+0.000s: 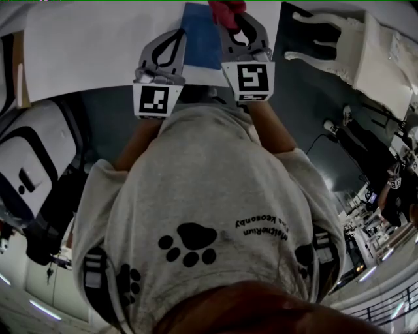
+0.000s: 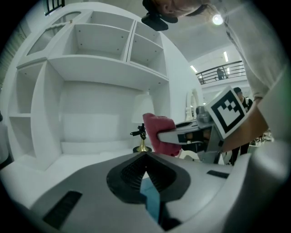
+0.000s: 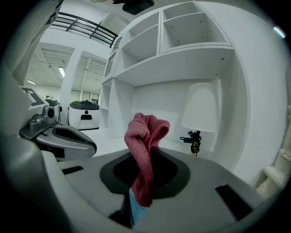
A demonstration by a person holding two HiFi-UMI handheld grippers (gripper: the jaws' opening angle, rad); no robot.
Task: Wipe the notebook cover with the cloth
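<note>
The blue notebook (image 1: 199, 36) lies on the white table (image 1: 91, 45) at the top of the head view. A red cloth (image 1: 225, 10) sticks up bunched from my right gripper (image 1: 232, 16), which is shut on it over the notebook's right side. In the right gripper view the cloth (image 3: 145, 136) hangs through the jaws, with blue notebook (image 3: 135, 210) showing beneath. My left gripper (image 1: 177, 32) is shut, its tip at the notebook's left edge. A strip of blue (image 2: 151, 200) shows under its closed jaws. Whether it touches the cover is unclear.
A white shelf unit (image 2: 100, 59) stands at the back of the table, with a white lamp (image 3: 200, 109) and a small black stand on a gold base (image 2: 142, 136). A white chair (image 1: 346, 45) is at the right, over dark floor.
</note>
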